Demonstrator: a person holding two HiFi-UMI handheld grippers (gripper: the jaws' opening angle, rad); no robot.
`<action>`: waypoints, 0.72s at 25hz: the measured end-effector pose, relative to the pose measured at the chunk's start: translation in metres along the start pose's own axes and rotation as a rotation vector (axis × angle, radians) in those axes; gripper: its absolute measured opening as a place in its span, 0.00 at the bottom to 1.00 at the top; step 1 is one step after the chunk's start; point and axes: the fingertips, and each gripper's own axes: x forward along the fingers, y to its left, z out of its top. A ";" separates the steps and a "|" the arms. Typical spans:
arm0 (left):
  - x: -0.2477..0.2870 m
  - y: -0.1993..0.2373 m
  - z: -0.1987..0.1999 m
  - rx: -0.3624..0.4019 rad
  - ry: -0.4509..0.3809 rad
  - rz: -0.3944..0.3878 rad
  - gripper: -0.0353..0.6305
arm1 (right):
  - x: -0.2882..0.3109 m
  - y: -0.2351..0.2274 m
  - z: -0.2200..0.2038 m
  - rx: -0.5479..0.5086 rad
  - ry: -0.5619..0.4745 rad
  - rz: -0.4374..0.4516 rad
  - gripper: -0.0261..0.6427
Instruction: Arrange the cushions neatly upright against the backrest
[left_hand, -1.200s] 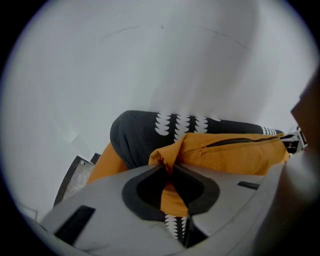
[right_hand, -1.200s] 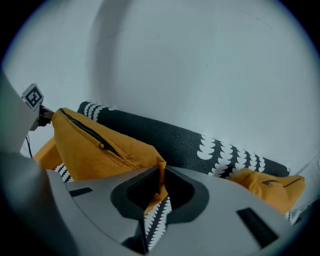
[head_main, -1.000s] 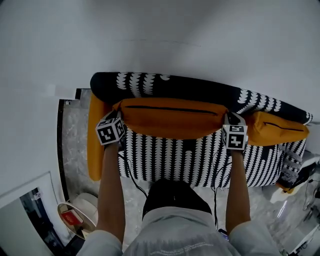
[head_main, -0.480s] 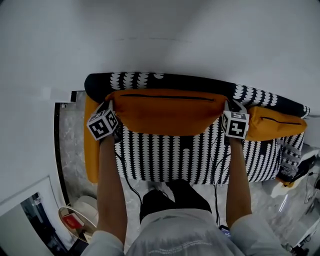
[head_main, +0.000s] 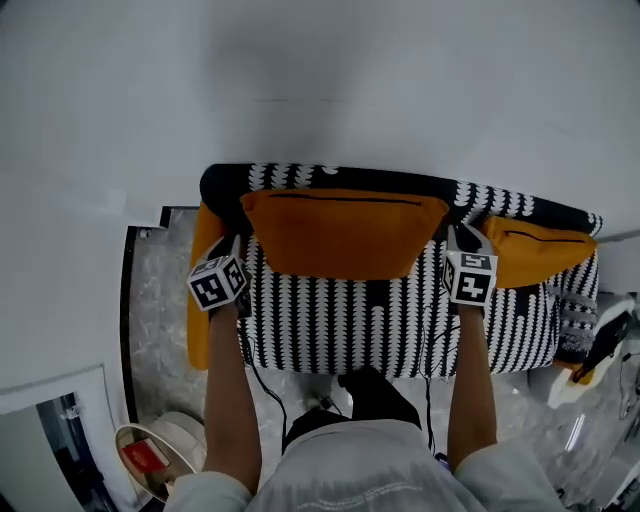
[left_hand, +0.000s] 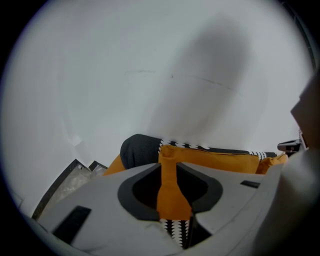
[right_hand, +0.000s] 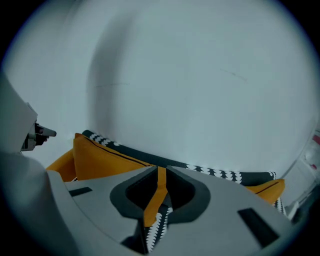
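A large orange cushion (head_main: 345, 232) stands against the black-and-white patterned backrest (head_main: 300, 175) of the sofa. My left gripper (head_main: 240, 243) is at its left end. In the left gripper view the jaws (left_hand: 169, 165) have just been opening, and the cushion's corner (left_hand: 172, 192) still fills the gap from pad to pad. At the right end, my right gripper (head_main: 453, 232) is shut on a thin fold of the same cushion (right_hand: 156, 197). A second orange cushion (head_main: 535, 245) leans on the backrest further right.
A white wall rises right behind the sofa. An orange panel (head_main: 203, 300) closes the sofa's left end. The patterned seat (head_main: 380, 320) lies in front of me. Cables (head_main: 262, 360) trail over marble floor; a round bin (head_main: 150, 455) sits at lower left and clutter (head_main: 590, 350) at the right.
The cushion has gone from a low, wide shape to standing taller against the backrest. Both grippers stayed at its ends, and the left one now sits lower and nearer me.
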 end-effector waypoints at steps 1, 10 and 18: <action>-0.013 -0.002 -0.002 0.008 -0.003 -0.017 0.23 | -0.015 0.004 0.001 0.000 -0.015 0.001 0.11; -0.150 -0.029 -0.035 0.261 -0.033 -0.110 0.16 | -0.162 0.037 -0.032 -0.030 -0.075 -0.014 0.08; -0.275 -0.028 -0.069 0.321 -0.132 -0.158 0.07 | -0.286 0.088 -0.060 -0.038 -0.172 0.001 0.05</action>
